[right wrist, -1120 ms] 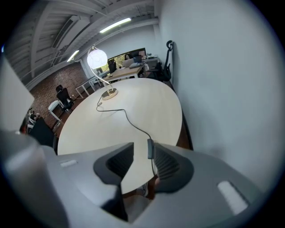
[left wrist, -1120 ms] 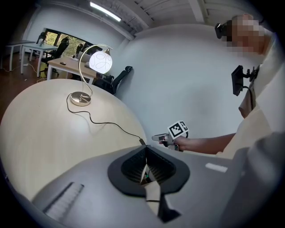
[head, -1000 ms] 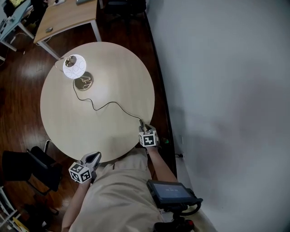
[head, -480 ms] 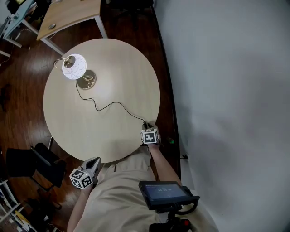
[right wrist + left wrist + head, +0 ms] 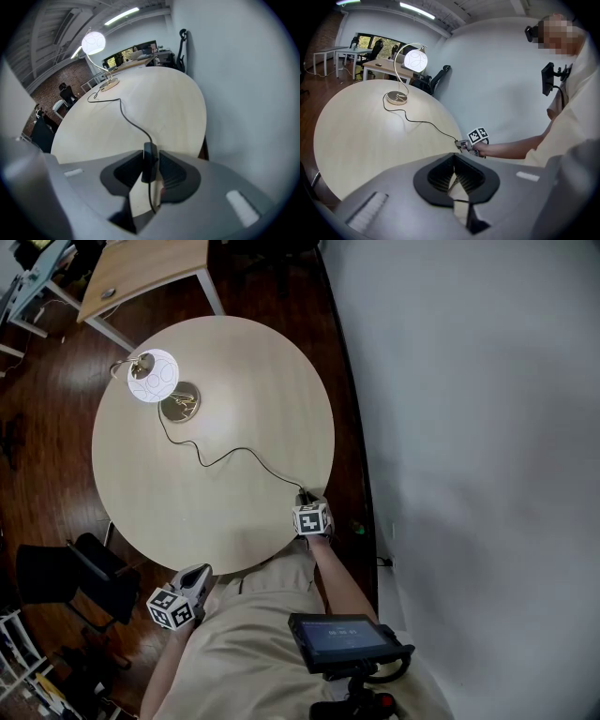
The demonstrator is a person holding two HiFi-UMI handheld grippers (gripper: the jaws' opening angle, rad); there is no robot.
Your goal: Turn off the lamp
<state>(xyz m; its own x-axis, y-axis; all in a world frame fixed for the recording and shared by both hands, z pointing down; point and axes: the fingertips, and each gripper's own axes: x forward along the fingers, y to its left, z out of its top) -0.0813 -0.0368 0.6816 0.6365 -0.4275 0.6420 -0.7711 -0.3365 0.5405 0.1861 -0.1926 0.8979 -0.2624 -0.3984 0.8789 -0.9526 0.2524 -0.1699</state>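
Wooden table (image 5: 234, 362) carries the lit lamp (image 5: 153, 377) at its far side. Right claw (image 5: 151, 171) is closing round the cord's switch (image 5: 150, 157) near the edge. Squeeze squarely on the button, without dragging the cord. Left claw (image 5: 454, 177) is together, empty.

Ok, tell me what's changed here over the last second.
The right tool has come down at the near edge of the table, and its jaws are closing around the switch on the cord. No firm grip shows yet. The left tool stays off the table, shut and empty. The lamp is still lit, and the cord lies as before.
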